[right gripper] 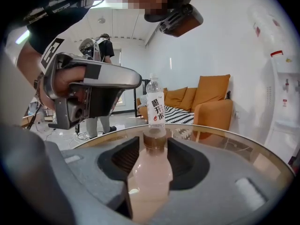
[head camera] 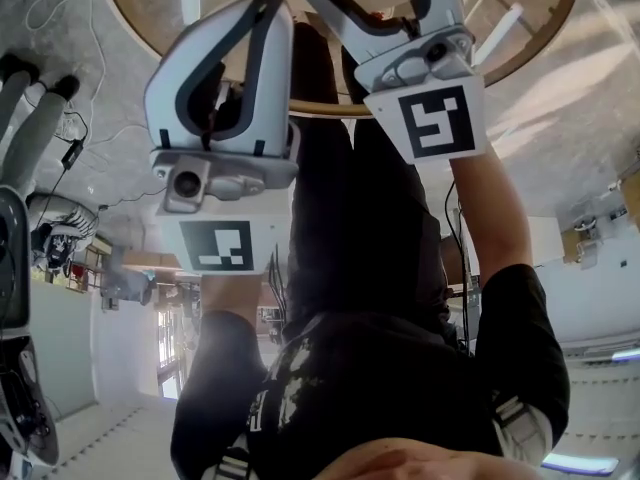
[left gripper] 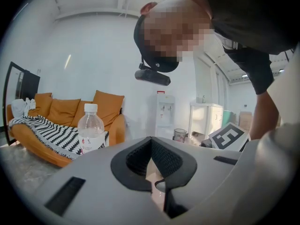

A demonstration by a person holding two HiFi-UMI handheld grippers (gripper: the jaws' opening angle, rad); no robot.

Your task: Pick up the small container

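Observation:
The small container, a pale pink bottle [right gripper: 151,175] with a brown cap, stands on the round glass table [right gripper: 243,146]. It shows in the gap of my right gripper [right gripper: 153,146], whose jaws stand wide on either side of it; open room shows beside the neck and I see no pad pressing. My left gripper [right gripper: 135,81] hangs above the table to the left, held by a hand, its jaws together. In its own view my left gripper [left gripper: 151,146] meets at the tips, with a pale pink patch behind. The head view shows both grippers [head camera: 225,88] [head camera: 400,23] by their backs only.
A clear water bottle [right gripper: 155,104] [left gripper: 90,130] stands on the table just beyond the small container. An orange sofa [right gripper: 211,102] with a striped blanket is behind, and a water dispenser [left gripper: 164,114] by the wall. Another person [right gripper: 101,46] stands far back.

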